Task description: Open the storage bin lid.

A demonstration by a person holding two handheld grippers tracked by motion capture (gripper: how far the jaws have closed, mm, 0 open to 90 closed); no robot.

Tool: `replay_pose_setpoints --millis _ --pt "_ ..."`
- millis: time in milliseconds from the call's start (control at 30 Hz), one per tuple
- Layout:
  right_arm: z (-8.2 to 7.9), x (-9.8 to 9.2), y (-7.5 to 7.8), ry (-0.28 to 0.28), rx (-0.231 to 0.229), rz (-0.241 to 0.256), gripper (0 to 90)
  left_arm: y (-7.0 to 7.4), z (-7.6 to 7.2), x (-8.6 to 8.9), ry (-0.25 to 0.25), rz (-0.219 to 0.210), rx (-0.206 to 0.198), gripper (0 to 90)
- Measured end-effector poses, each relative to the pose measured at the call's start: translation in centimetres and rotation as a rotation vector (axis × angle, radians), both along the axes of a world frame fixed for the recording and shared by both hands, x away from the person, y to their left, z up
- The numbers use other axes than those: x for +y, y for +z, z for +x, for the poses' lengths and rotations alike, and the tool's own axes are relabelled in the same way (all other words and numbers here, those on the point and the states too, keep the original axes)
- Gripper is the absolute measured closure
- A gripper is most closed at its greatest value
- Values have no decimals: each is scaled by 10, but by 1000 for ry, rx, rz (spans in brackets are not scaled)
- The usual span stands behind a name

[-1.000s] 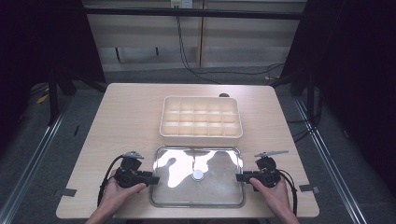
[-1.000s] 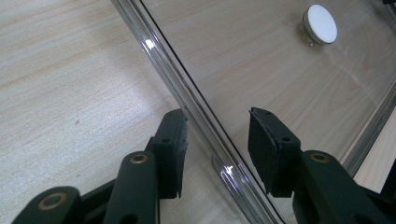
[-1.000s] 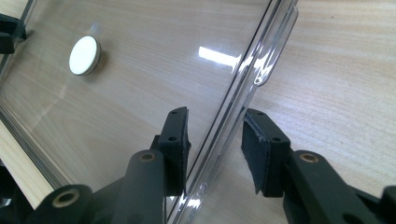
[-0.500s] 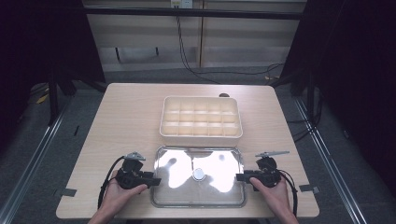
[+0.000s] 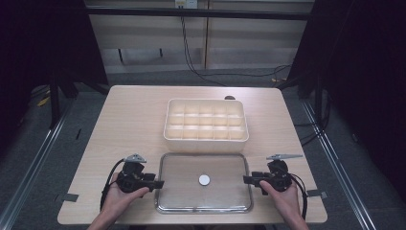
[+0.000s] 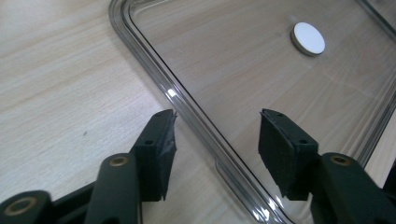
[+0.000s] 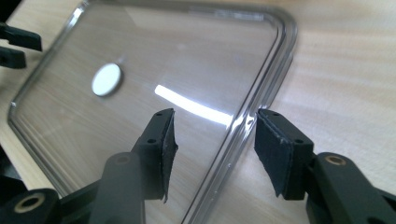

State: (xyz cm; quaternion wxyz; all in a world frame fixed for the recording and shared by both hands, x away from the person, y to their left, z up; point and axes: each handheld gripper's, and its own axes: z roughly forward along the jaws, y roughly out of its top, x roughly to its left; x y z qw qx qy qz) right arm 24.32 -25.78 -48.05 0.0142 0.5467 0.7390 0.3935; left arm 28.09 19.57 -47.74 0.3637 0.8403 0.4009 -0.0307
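Observation:
A clear plastic lid [image 5: 182, 194] lies flat on the table near the front edge, with a small white round disc [image 5: 204, 180] at its middle. My left gripper [image 5: 159, 183] is at the lid's left edge, and in the left gripper view this gripper [image 6: 217, 116] is open, its jaws straddling the lid's rim [image 6: 196, 116]. My right gripper [image 5: 246, 179] is at the right edge; in the right gripper view it [image 7: 214, 115] is also open astride the rim [image 7: 252, 112]. A cream box [image 5: 206, 139] with several empty compartments stands just behind the lid.
The wooden table [image 5: 134, 124] has bare room left and right of the box. A small dark object [image 5: 230, 97] sits at the box's far right corner. Dark floor and cables surround the table.
The bright glare on the lid has gone, and it now lies flat. Both hands have stayed at its left and right edges.

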Motion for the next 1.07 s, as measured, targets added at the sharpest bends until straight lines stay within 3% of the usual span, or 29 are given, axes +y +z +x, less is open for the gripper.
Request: replay_pose_setpoints --millis 200,267,633,767,933,1067 --pt "-8 -5 13 4 -69 1 394 24 -3 8 18 -1 -58 402" --pt "-12 -7 19 -3 -101 5 376 29 -7 14 49 -32 -102 373" --pt "-22 -27 28 -54 -173 14 340 19 -18 38 92 -3 -134 309" --pt "-24 -43 32 -113 -207 14 330 15 -19 52 131 -18 -149 305" --pt "-27 -55 34 -149 -228 9 320 15 -20 74 218 -55 -178 302" --pt "-28 -61 32 -165 -237 -5 315 15 -20 82 239 -63 -193 301"
